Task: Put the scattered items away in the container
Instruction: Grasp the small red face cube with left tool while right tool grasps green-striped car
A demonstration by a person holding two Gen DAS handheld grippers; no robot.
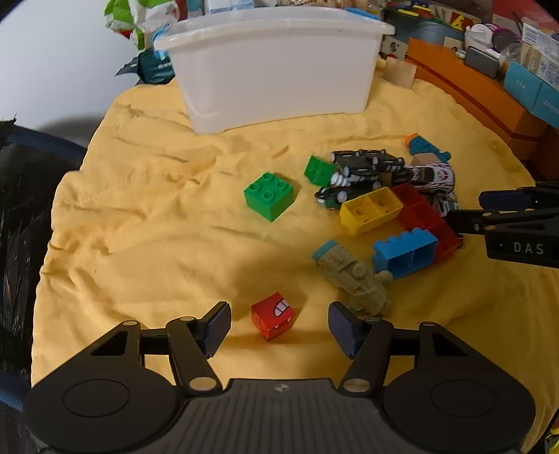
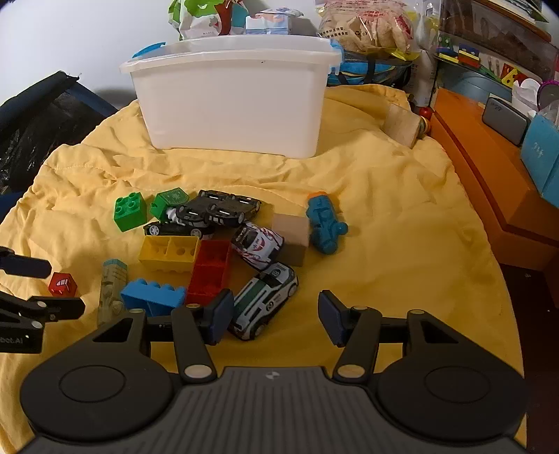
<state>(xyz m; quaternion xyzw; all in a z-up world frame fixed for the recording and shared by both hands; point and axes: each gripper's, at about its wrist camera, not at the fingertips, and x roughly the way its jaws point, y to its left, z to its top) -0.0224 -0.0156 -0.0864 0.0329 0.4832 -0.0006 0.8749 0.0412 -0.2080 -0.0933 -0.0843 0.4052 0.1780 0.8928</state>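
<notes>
A white plastic bin [image 1: 272, 66] stands at the far side of the yellow cloth; it also shows in the right wrist view [image 2: 234, 101]. My left gripper [image 1: 279, 324] is open, its pads on either side of a small red cube [image 1: 273, 316], not touching it. My right gripper [image 2: 276, 316] is open, with a white and green toy car [image 2: 265, 300] just ahead of its left finger. Scattered between them lie a green brick [image 1: 269, 195], a yellow brick [image 2: 169, 251], a red brick [image 2: 209, 270], a blue brick [image 2: 153, 297], black toy cars [image 2: 216, 209] and a grey-green toy train [image 1: 353, 276].
A blue toy train [image 2: 323, 223] and a wooden block [image 2: 291, 234] lie right of the pile. An orange box [image 2: 489, 188] borders the cloth on the right. Snack bags [image 2: 370, 28] and clutter stand behind the bin. A dark bag [image 2: 38, 111] lies at the left.
</notes>
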